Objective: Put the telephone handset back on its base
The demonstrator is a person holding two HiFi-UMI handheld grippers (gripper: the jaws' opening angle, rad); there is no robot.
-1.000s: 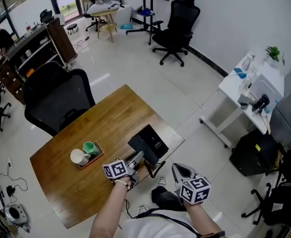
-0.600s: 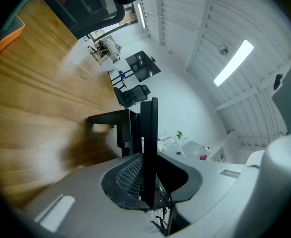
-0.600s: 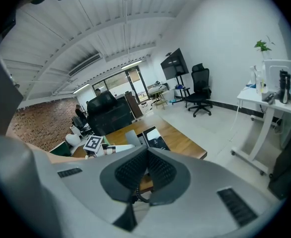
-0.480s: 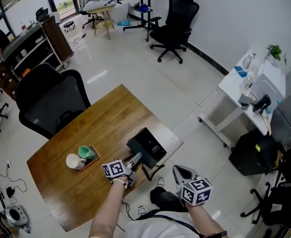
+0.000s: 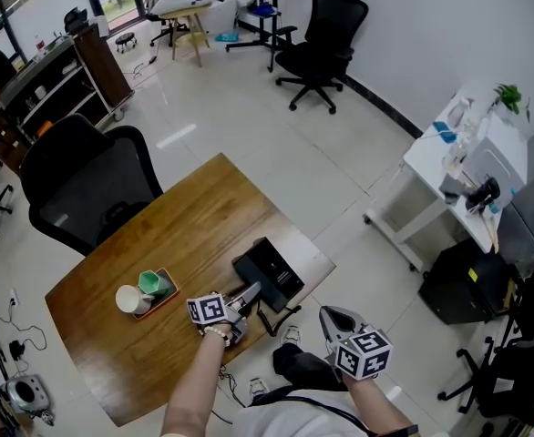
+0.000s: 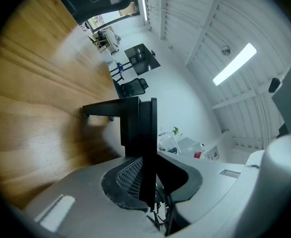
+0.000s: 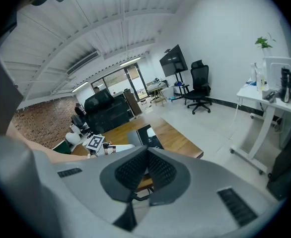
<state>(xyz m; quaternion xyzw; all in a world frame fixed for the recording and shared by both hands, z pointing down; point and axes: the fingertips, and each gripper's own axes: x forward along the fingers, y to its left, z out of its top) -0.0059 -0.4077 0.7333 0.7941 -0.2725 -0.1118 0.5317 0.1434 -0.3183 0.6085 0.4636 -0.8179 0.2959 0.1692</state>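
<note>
The black telephone base (image 5: 272, 269) lies near the right corner of the wooden table (image 5: 185, 235) and also shows in the right gripper view as the base (image 7: 146, 134). My left gripper (image 5: 251, 291) sits just in front of the base, shut on the black handset (image 5: 265, 309), which hangs past the table's near edge. In the left gripper view the handset (image 6: 139, 128) stands as a dark slab clamped between the pads. My right gripper (image 5: 329, 313) hovers off the table's near right, over the floor. Its pads (image 7: 135, 168) meet with nothing between them.
A small tray (image 5: 162, 291) with a white cup (image 5: 128, 299) and a green cup (image 5: 150, 283) rests on the table's left. A black office chair (image 5: 85, 185) stands behind the table. A white desk (image 5: 467, 157) and a black bag (image 5: 458, 291) are at the right.
The head camera has drifted a little. The left gripper keeps the handset by the base; the right gripper stays off the table edge.
</note>
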